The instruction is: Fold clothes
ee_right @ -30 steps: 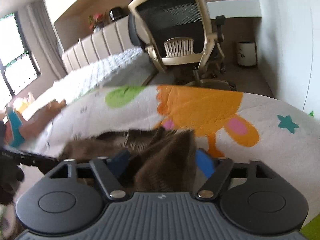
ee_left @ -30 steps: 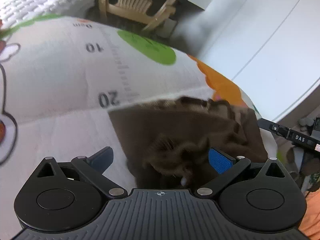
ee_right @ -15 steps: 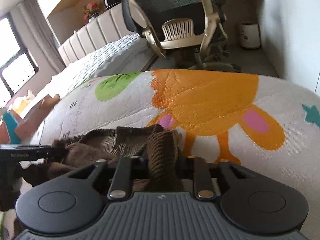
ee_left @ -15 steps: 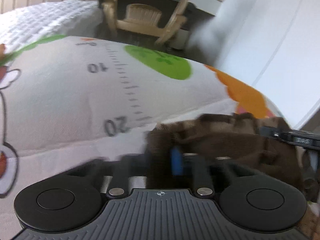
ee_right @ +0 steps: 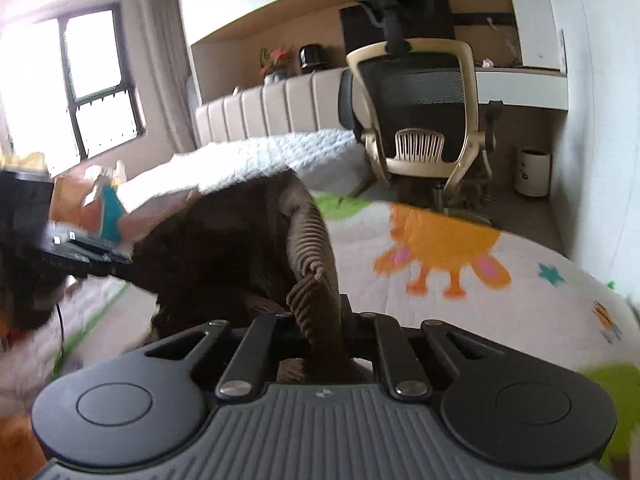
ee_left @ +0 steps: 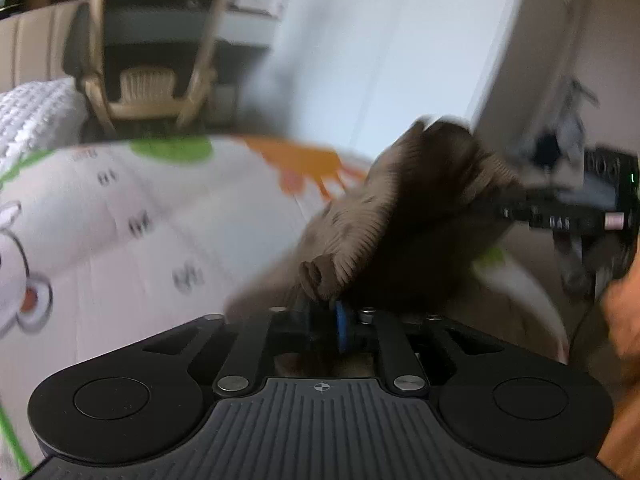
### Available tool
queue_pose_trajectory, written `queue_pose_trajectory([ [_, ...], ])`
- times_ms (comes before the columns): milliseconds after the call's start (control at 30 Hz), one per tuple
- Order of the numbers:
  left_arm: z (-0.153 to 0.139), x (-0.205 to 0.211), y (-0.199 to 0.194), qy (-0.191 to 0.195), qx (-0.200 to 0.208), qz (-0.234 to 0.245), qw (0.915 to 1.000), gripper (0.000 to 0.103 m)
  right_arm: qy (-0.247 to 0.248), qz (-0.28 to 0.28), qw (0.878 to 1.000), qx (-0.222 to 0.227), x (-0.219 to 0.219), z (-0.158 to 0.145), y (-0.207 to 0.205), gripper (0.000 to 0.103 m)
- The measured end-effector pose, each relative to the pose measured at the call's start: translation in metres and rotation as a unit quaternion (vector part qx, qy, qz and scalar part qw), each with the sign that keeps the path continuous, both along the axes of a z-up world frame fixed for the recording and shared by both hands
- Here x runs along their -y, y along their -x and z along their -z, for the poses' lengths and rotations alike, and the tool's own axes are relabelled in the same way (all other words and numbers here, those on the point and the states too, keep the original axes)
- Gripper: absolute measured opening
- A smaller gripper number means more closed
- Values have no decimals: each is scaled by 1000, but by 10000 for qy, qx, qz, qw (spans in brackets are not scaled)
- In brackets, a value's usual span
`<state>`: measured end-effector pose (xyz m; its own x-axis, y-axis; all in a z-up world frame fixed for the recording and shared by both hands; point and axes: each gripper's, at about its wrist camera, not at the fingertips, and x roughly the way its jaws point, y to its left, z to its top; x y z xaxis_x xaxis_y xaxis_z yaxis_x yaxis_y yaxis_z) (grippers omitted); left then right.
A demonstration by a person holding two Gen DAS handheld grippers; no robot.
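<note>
The left gripper (ee_left: 324, 312) had its fingers drawn nearly together on a bunched edge of the brown ribbed garment (ee_left: 404, 216), and the right gripper (ee_right: 320, 320) was likewise pinched tight on a rolled fold of the same cloth (ee_right: 312, 248). The garment hung stretched between the two tools, raised above the printed mat (ee_left: 132, 240), whose white surface with numbers, a green patch and an orange cartoon animal (ee_right: 440, 244) lay bare on every side of it. In the left wrist view the right gripper's body showed at the far right, blurred, with part of a hand (ee_left: 624, 312) beside it; in the right wrist view the left tool was a dark blur at the left edge. Beyond the mat's far edge stood a beige office chair (ee_right: 424, 120) close against it, a bed with a white knitted blanket (ee_right: 260, 160) to the left, and a pale wall to the right. A small white bin (ee_right: 534, 172) stood on the floor by the desk; its contents could not be seen. A second earlier the fingers of both tools had stood apart over the garment as it lay on the mat; half a second earlier they had closed on it low down, and since then it had been lifted clear.
</note>
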<state>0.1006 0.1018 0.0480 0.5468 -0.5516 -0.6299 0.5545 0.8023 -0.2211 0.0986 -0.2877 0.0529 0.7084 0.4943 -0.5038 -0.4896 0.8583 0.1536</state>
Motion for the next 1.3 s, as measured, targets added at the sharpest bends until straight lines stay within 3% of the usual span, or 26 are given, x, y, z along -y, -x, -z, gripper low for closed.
queue_pose_trajectory([
  [67, 15, -1, 20, -210, -155, 177, 9995, 36, 397, 22, 9991, -140, 0, 19, 27, 13],
  [133, 27, -6, 35, -295, -333, 376, 9983, 58, 743, -4, 9967, -338, 3, 41, 50, 25],
  [167, 31, -12, 41, -252, -421, 488, 9976, 62, 779, 23, 9959, -462, 9, 49, 59, 28],
  [233, 31, -24, 45, -8, -477, 616, 9970, 82, 812, 92, 9942, -704, 21, 65, 76, 42],
  [300, 32, -36, 48, 243, -528, 722, 9957, 94, 688, 141, 9946, -766, 40, 68, 90, 55],
  [400, 29, -47, 33, 724, -666, 405, 9943, 95, 174, 251, 9974, -659, 67, 59, 99, 72],
  [533, 40, -53, -5, 1339, -1158, -230, 9839, 96, -1021, 584, 9903, -734, 83, 40, 76, 93],
  [667, 51, -58, -42, 1929, -1650, -836, 9636, 96, -1979, 940, 9609, -1695, 76, 56, 14, 94],
  [733, 65, -50, -57, 2099, -2052, -806, 9525, 96, -2318, 913, 9433, -2191, 68, 73, -17, 94],
  [833, 84, -33, -80, 2140, -2386, -755, 9442, 96, -2387, 540, 9357, -2539, 45, 93, -51, 98],
  [967, 86, -18, -116, 1994, -2330, -854, 9480, 96, -2144, 229, 9507, -2231, 16, 91, -90, 100],
  [1167, 46, -31, -161, 2258, -1371, -1143, 9577, 96, -2382, 266, 9618, -1323, 7, 66, -147, 99],
  [1267, 49, -34, -163, 2081, -1236, -1206, 9627, 96, -2031, 461, 9693, -1306, 1, 67, -159, 96],
  [1300, 54, -33, -159, 1965, -1257, -1234, 9645, 96, -1817, 535, 9727, -1340, -1, 70, -159, 91],
])
